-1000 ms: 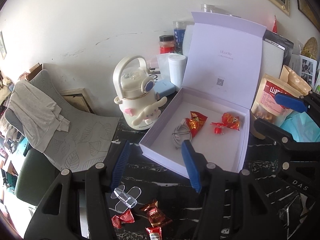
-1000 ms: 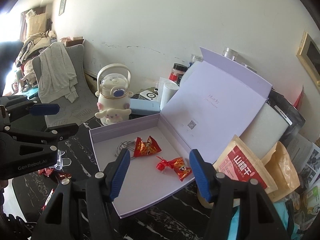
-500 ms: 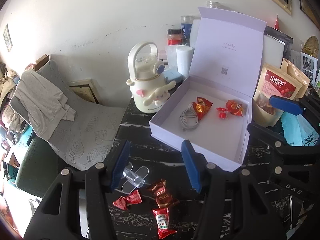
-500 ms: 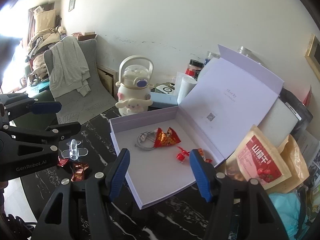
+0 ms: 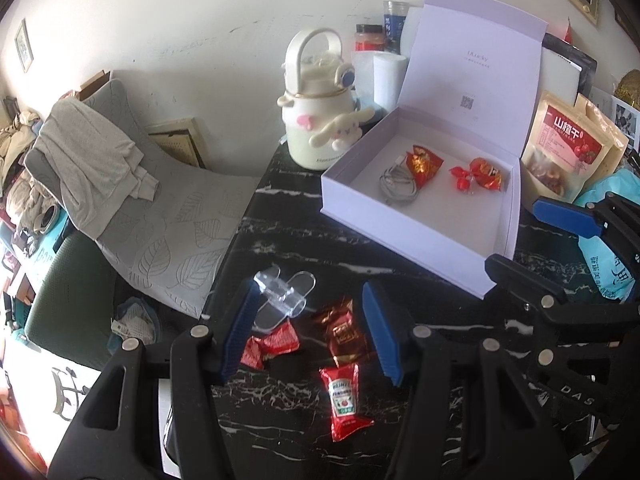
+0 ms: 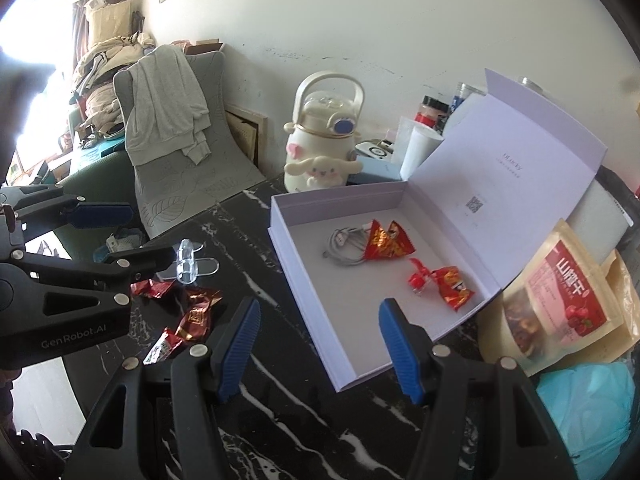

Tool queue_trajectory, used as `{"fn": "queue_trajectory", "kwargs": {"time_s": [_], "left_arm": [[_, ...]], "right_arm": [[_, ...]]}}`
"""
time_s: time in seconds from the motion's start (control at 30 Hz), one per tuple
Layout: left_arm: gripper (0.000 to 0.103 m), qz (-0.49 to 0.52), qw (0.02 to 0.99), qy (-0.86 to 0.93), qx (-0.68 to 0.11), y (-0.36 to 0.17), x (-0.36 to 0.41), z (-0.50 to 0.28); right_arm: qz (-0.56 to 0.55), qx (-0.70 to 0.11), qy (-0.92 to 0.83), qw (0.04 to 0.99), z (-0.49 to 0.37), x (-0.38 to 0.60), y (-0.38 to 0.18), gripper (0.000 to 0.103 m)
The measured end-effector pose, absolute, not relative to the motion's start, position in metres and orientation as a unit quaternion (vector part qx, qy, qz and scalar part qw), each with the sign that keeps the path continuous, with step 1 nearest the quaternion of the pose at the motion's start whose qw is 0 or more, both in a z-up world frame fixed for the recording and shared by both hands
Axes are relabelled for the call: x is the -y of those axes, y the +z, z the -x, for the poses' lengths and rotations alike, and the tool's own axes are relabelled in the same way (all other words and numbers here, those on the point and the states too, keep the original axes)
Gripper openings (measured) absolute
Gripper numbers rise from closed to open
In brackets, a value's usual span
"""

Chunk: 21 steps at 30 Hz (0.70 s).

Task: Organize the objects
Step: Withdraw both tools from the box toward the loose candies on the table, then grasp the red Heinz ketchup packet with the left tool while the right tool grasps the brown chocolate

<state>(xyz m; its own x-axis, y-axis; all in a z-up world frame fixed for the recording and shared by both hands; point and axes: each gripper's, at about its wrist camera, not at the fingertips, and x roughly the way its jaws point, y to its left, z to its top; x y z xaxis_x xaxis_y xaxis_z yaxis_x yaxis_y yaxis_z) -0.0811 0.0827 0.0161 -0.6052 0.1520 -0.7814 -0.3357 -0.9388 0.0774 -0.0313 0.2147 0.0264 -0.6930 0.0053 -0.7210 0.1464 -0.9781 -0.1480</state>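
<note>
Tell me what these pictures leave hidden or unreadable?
- Ketchup packet: right view, partly behind the right gripper finger.
- Small print inside the box lid: too small, both views.
- Jars behind the kettle: labels unreadable.
- Clear clip: left gripper overlaps it, right view.

Cable [image 5: 396, 184] and two packets [image 5: 476, 169] lie in the box [image 5: 404, 236]; kettle [image 5: 320, 120] behind, sachet [image 5: 343, 396] in front
</note>
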Motion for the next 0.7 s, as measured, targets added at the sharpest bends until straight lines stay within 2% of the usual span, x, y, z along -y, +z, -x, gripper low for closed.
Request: {"fn": "queue_trajectory", "kwargs": {"time_s": [0.7], "left_arm": [[0.052,0.486,0.132,0.860,-0.079,-0.050,-0.053,0.058]], "right_arm": [[-0.437,-0.087,-0.891,0.092,0.021,-0.192,-0.034,0.063]]}}
